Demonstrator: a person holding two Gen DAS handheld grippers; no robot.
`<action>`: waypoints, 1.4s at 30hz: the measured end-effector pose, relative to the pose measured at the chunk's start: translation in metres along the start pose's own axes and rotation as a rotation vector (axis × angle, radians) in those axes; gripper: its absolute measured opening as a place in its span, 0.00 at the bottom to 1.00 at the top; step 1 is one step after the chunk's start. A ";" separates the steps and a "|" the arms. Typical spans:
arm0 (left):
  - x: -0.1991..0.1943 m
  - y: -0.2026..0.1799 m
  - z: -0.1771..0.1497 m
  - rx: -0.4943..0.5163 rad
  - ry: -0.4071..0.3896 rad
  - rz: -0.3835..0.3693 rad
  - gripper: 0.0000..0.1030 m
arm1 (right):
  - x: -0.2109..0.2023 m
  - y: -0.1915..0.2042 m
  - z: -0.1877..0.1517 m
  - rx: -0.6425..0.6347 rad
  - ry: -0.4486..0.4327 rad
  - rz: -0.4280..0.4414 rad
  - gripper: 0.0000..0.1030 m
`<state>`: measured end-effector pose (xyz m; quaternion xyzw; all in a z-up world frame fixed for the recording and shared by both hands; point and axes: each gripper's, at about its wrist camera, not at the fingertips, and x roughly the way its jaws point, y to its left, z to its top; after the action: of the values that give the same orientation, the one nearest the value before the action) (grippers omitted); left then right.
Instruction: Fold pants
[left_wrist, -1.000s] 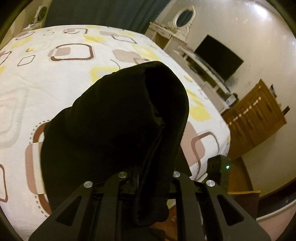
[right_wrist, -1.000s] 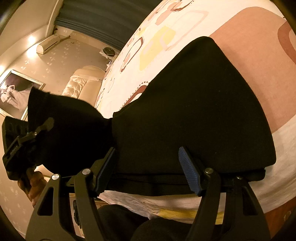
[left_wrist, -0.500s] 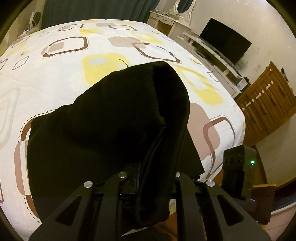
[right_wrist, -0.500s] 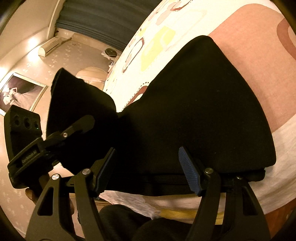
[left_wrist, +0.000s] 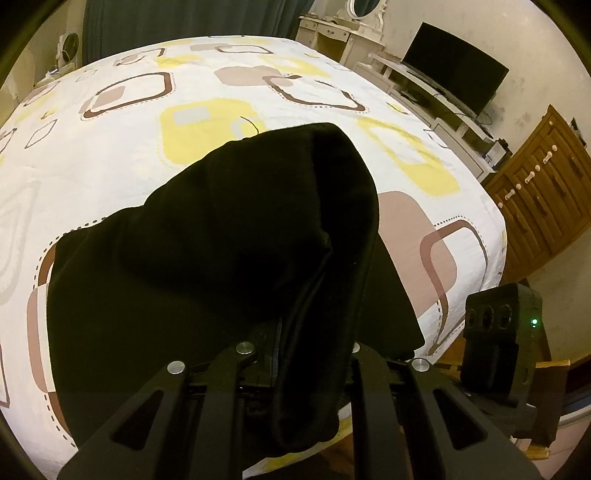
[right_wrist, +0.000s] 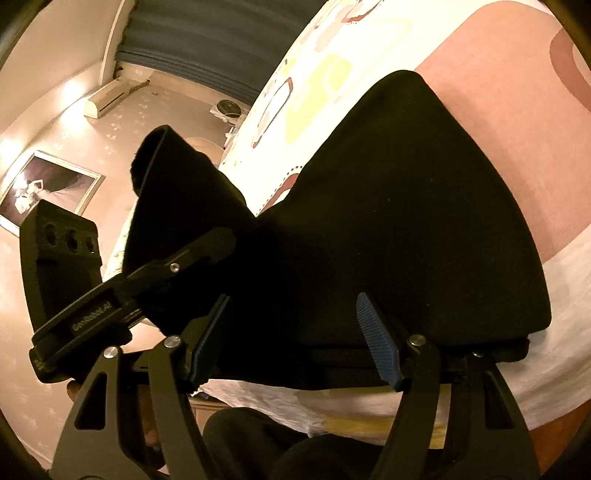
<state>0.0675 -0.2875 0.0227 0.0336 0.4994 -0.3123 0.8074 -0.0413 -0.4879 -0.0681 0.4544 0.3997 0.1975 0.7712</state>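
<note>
Fingers of the left gripper (left_wrist: 314, 373) were seen closed on a bunched end of the black pants (left_wrist: 229, 258), the cloth rising between them in a hooded peak. Compared with one second before, this gathered end had been carried forward over the patterned bedsheet (left_wrist: 110, 155), and more of the bed had come into view beyond it; in the right wrist view the left gripper (right_wrist: 207, 247) had drawn closer to the middle of the garment. This was judged to be a fold in progress, one end being brought over the part left lying on the bed.

Blue ribbed pads (right_wrist: 376, 339) of the right gripper (right_wrist: 291, 339) were held wide apart, the garment's near edge lying between them ungrasped. The pants (right_wrist: 406, 221) appeared as a thick, matte, fleece-like fabric with a rounded fold edge and a seam line near the left fingers. The bedsheet was printed with rounded squares in yellow, brown and pink.
</note>
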 end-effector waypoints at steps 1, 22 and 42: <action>0.001 -0.001 0.000 0.004 0.001 0.004 0.13 | -0.001 -0.001 0.000 0.005 -0.001 0.010 0.67; 0.025 -0.017 -0.003 0.048 0.021 0.071 0.13 | -0.005 -0.010 -0.004 0.054 -0.019 0.071 0.63; 0.029 -0.025 -0.007 0.068 0.031 -0.070 0.52 | -0.024 -0.020 -0.010 0.118 -0.034 0.090 0.61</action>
<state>0.0573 -0.3190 0.0023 0.0484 0.5018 -0.3569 0.7865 -0.0647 -0.5082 -0.0775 0.5200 0.3764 0.2004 0.7402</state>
